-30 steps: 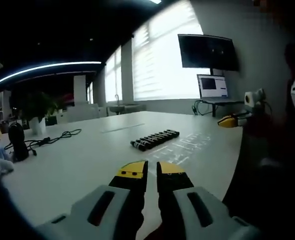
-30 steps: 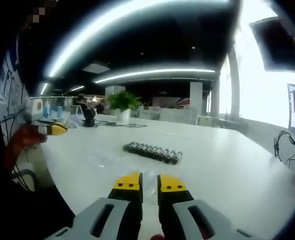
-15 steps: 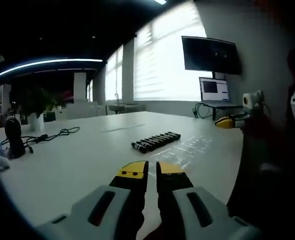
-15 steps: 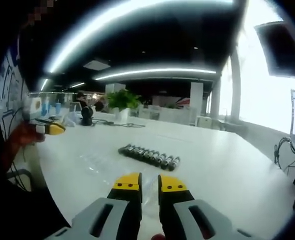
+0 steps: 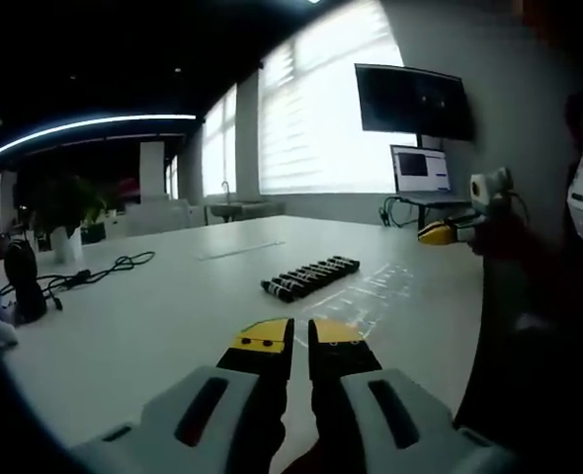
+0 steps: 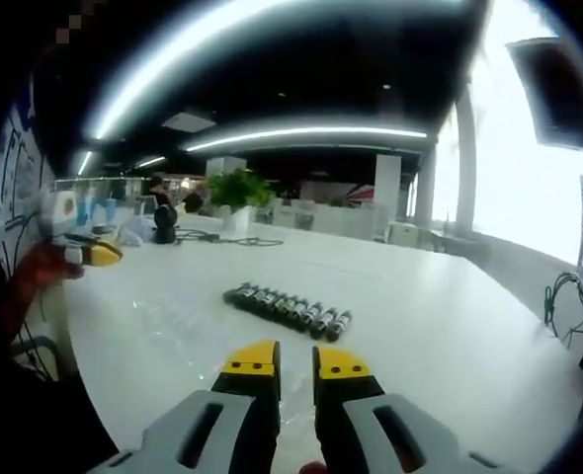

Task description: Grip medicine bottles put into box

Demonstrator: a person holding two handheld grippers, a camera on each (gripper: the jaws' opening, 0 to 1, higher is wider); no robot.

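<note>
**Bottles in a row, both grippers held back from them**

Risk first: the small dark medicine bottles (image 5: 309, 276) lie side by side in a tight row, each touching its neighbour, so a jaw pushed in between two of them would likely roll or scatter the ones alongside. A pinch on a round, lying bottle may also squirt it out along the smooth white tabletop (image 5: 153, 326). A clear, shallow tray-like thing (image 5: 371, 291), perhaps the box, lies just right of the row in the left gripper view; it is nearly invisible against the table, so a bottle could be dropped beside it rather than in it. Whether it is the box cannot be told.

Left gripper (image 5: 299, 336): yellow-tipped jaws nearly together, a narrow slit between them, nothing held, nothing touched; it hovers over the near table, well short of the row.

Right gripper (image 6: 295, 359): jaws likewise drawn close, empty, above bare table, with the row of bottles (image 6: 288, 308) ahead and apart from it. The left gripper's yellow tip (image 6: 96, 254) appears at far left there, in a person's hand.

Judged stage: approach not yet begun; no bottle moved. Far off stand a potted green plant (image 6: 234, 190), a black cable (image 5: 104, 272) and an open laptop (image 5: 422, 176)
</note>
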